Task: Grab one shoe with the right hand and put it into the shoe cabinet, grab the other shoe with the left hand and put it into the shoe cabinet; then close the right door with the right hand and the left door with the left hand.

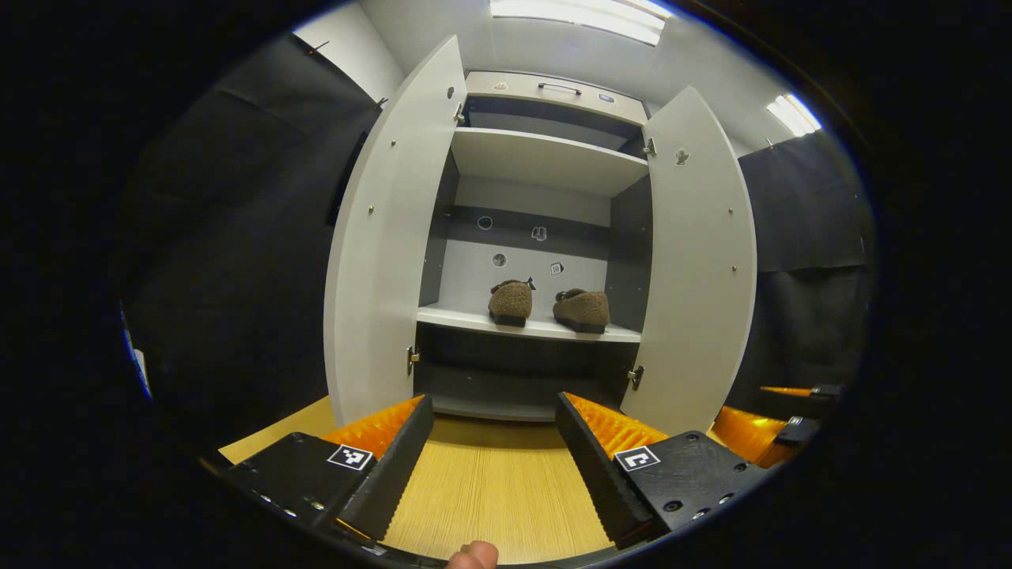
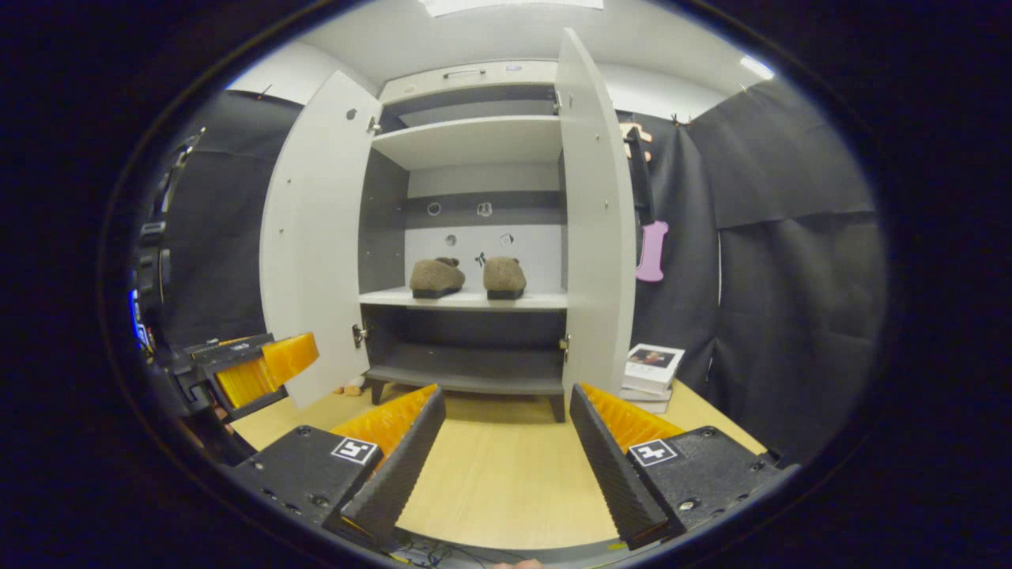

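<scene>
The shoe cabinet (image 1: pixel 545 158) stands on the bench (image 1: pixel 490 490) with both doors wide open. Two brown shoes (image 1: pixel 511 302) (image 1: pixel 582 309) sit side by side on its middle shelf. The left gripper (image 1: pixel 494 466) and right gripper (image 2: pixel 506 466) hold nothing, jaws spread apart.

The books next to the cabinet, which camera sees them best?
The right gripper view. There the stack of books sits in plain sight on the table, just right of the cabinet's open right door. In the left gripper view that door stands wide open across that side, with no books to see.
</scene>
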`<state>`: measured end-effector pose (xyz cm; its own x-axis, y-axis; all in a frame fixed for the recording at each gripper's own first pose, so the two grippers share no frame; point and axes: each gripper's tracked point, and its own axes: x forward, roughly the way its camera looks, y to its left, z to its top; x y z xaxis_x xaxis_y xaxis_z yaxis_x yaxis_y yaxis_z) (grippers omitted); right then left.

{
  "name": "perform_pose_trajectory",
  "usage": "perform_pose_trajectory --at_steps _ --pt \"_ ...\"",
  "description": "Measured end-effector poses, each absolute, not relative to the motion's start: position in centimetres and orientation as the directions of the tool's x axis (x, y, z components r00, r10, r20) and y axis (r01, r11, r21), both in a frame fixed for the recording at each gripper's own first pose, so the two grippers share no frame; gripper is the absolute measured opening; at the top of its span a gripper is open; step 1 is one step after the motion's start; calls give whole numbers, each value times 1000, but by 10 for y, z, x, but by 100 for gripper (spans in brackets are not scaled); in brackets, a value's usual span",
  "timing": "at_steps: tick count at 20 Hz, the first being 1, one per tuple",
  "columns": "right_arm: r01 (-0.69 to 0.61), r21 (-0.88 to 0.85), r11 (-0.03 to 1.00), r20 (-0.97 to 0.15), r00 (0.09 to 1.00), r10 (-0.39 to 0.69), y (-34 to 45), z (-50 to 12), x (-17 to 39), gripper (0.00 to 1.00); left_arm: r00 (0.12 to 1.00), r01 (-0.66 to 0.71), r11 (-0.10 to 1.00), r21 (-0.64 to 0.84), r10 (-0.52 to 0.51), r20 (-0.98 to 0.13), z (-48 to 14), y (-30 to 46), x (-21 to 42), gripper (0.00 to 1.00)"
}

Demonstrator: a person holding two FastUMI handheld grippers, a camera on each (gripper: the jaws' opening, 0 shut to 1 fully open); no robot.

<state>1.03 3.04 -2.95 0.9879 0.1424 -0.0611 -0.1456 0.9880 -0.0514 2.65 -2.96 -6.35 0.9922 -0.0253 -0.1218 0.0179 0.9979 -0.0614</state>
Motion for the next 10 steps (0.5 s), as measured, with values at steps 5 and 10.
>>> perform_pose_trajectory --at_steps 5,10 --pt "-88 -115 989 17 996 91 -29 64 21 100 988 53 995 -87 -65 -139 -59 -40 25 95" --pt "-17 -91 996 96 995 26 -91 144 50 100 990 62 996 -59 -69 -122 -56 -40 21 95"
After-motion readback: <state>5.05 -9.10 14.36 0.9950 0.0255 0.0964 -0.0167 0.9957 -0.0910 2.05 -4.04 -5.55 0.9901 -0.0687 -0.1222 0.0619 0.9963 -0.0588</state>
